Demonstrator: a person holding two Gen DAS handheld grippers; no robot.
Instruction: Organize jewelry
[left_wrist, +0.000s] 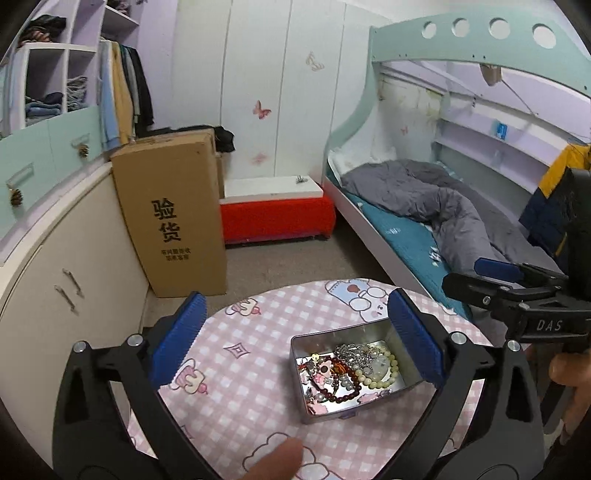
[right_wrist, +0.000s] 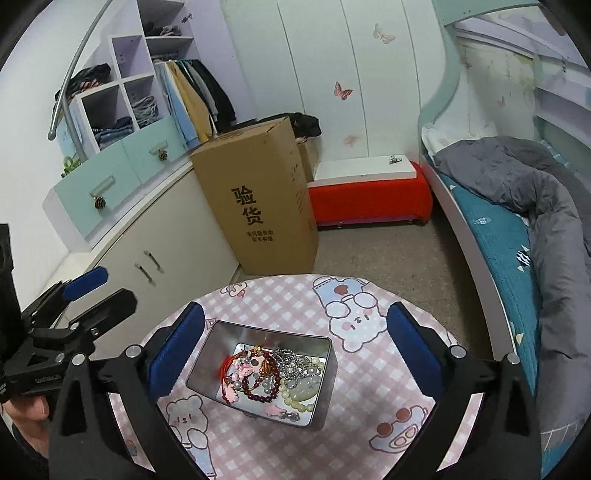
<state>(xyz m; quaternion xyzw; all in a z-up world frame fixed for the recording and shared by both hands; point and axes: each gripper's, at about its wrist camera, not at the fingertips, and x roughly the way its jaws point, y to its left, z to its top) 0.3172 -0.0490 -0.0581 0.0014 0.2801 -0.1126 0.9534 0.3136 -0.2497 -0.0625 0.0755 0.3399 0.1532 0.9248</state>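
The jewelry (right_wrist: 271, 373) lay heaped in an open metal tin (right_wrist: 321, 406) on the round table (right_wrist: 369, 398) with its pink checked cloth: dark red beads, pale beads, a silver chain, red cord and pink charms, all wound through one another. That tangle looked like the main risk. A pinch on one strand could well drag its neighbours up with it, or spill them over the rim, and the light tin might slide or tip if a finger caught its wall.

The right gripper (right_wrist: 295, 350) hung above the tin with its jaws spread wide and holding nothing, the heap just below and between its blue pads. The left gripper (left_wrist: 295, 339) was also wide open and empty, with the tin (left_wrist: 332, 410) low and toward its right pad.
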